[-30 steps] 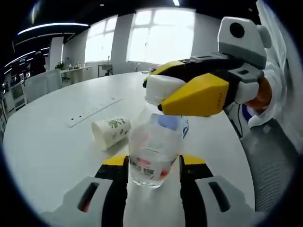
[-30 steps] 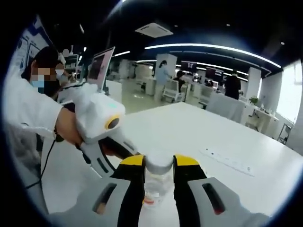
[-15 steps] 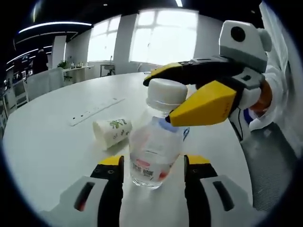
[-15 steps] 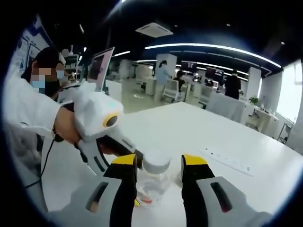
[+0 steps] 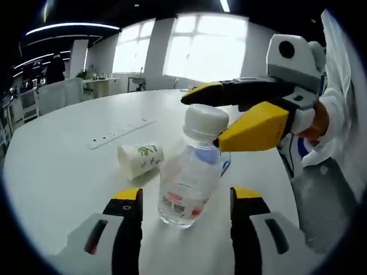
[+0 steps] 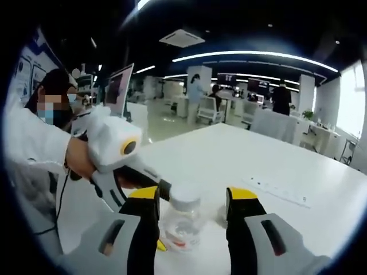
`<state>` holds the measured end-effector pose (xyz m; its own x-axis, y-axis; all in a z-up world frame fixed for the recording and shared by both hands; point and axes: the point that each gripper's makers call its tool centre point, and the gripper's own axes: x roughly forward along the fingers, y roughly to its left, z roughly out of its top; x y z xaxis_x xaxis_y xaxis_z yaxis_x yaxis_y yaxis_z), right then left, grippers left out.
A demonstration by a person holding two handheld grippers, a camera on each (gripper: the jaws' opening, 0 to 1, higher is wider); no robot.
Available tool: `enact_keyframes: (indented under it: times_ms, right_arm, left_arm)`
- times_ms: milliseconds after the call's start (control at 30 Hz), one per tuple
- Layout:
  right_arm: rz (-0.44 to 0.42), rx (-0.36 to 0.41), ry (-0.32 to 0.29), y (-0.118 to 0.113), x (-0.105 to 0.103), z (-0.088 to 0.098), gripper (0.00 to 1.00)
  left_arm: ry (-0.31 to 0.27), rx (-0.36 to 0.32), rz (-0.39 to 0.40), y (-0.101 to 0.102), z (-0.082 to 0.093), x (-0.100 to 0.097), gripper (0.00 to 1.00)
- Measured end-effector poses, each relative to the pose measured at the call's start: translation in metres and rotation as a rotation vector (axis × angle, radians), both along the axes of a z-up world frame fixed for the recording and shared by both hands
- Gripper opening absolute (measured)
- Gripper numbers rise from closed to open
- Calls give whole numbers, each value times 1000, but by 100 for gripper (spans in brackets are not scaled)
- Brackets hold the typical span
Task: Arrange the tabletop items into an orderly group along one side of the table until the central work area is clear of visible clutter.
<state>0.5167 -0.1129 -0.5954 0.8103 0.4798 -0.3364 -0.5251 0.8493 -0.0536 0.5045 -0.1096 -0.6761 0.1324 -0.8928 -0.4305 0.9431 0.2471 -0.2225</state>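
A clear plastic bottle (image 5: 188, 182) with a white cap (image 5: 205, 121) stands upright on the white table (image 5: 63, 183). My left gripper (image 5: 186, 220) is open, its jaws set apart on either side of the bottle's base without touching it. My right gripper (image 5: 204, 119) reaches in from the right, open, with one yellow jaw on each side of the cap and a gap to it. In the right gripper view the bottle (image 6: 183, 223) stands between the open right gripper (image 6: 192, 209). A paper cup (image 5: 140, 159) lies on its side just behind the bottle to the left.
A white power strip (image 5: 119, 133) lies flat farther back on the table (image 6: 229, 154), also seen as the power strip (image 6: 279, 192). A person's hand (image 6: 77, 163) holds the left gripper's handle. Desks, chairs and windows stand beyond the table.
Both grippers have opened. The right jaws let go of the cap and the left jaws came off the bottle's sides. The bottle stays upright in place.
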Motion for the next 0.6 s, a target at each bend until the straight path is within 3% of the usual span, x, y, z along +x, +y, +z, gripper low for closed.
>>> enact_keyframes:
  times_ms: [233,400,600]
  right_arm:
    - [0,39,16,-4,-1,4,51]
    - [1,38,13,-10,-3,7,53]
    - [-1,52,26,-18,-4,7,62]
  left_arm:
    - [57,-1,44,6,3,-1,70]
    - [65,-4,58,10,7,-2,71]
    - [77,-9,72,12,12,-3,73]
